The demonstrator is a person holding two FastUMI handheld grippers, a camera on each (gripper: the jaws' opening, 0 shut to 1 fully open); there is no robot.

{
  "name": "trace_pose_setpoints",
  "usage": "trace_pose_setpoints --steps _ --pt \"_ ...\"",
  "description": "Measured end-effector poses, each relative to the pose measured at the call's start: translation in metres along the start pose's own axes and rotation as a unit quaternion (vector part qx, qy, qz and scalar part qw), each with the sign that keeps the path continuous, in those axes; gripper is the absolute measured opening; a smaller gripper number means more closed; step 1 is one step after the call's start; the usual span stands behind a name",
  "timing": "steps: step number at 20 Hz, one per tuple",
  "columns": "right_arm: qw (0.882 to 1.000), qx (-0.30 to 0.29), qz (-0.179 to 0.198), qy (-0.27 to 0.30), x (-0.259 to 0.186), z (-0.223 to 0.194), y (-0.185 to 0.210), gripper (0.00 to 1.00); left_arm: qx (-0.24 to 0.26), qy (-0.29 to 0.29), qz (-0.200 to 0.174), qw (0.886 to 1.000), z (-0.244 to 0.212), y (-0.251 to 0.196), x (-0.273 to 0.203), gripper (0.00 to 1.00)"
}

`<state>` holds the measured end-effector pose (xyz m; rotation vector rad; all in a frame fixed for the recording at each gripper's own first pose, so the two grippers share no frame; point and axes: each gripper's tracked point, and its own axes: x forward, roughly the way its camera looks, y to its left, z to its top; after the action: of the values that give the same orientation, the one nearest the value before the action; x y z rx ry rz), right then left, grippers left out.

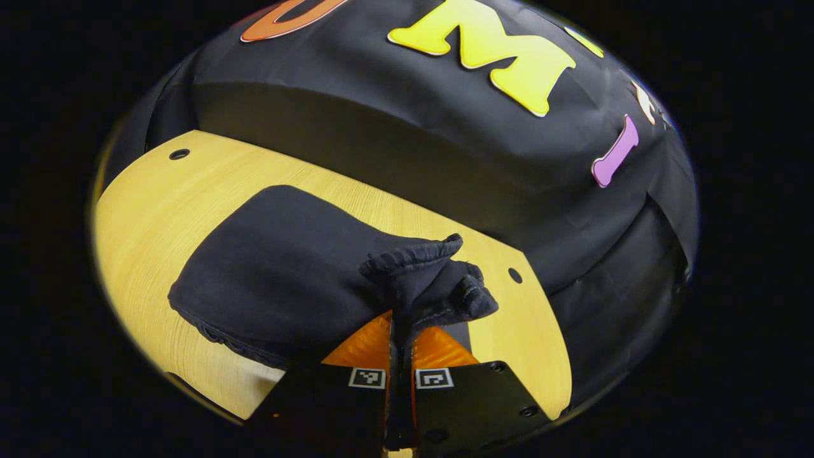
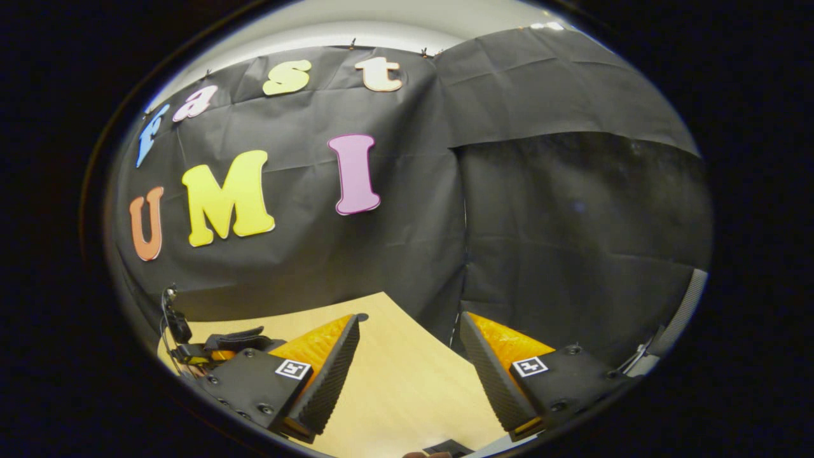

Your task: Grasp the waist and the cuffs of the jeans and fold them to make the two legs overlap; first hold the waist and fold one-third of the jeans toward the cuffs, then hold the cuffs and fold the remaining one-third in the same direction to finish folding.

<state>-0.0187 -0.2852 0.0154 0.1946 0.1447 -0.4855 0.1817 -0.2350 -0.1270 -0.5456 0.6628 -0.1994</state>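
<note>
Left gripper (image 1: 400,334): clamped on a bunched end of the jeans (image 1: 286,273).
Jeans: lay on the desk (image 1: 159,210), bulk stretching leftward and away from that grip.
Right gripper (image 2: 407,375): spread wide, empty, over bare desk, farther from the jeans.
</note>
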Motion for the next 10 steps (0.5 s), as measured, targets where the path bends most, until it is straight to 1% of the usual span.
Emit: trace_pose_setpoints --steps 2,4,5,6,7,8,9,10 --pt "1.0 -0.002 0.0 -0.001 0.0 0.0 0.0 0.99 0.005 0.009 0.0 1.0 -0.006 0.001 0.003 0.04" --pt "1.0 0.0 0.0 0.0 0.001 0.0 0.0 0.99 0.007 0.012 -0.01 1.0 -0.009 0.001 0.001 0.1" --pt "1.0 0.002 0.0 0.0 0.001 -0.001 0.0 0.99 0.005 0.006 -0.025 1.0 -0.006 -0.003 -0.001 0.15" --pt "1.0 0.003 0.0 0.001 0.001 -0.001 0.0 0.94 0.002 0.002 -0.061 0.998 -0.004 -0.019 -0.007 0.16" --pt "1.0 0.004 0.001 0.0 0.001 0.0 0.001 0.94 0.007 -0.008 -0.084 0.996 0.002 -0.031 -0.015 0.44" --pt "1.0 0.003 0.002 -0.001 0.001 0.001 0.001 0.99 0.026 -0.022 -0.089 0.995 0.014 -0.037 -0.022 0.72" --pt "1.0 0.003 0.004 -0.001 0.001 0.0 0.003 0.99 0.05 -0.034 -0.084 0.995 0.012 -0.04 -0.025 1.0" --pt "1.0 0.003 0.006 -0.003 0.001 0.002 0.005 0.99 0.07 -0.041 -0.085 0.993 0.016 -0.045 -0.028 0.99"
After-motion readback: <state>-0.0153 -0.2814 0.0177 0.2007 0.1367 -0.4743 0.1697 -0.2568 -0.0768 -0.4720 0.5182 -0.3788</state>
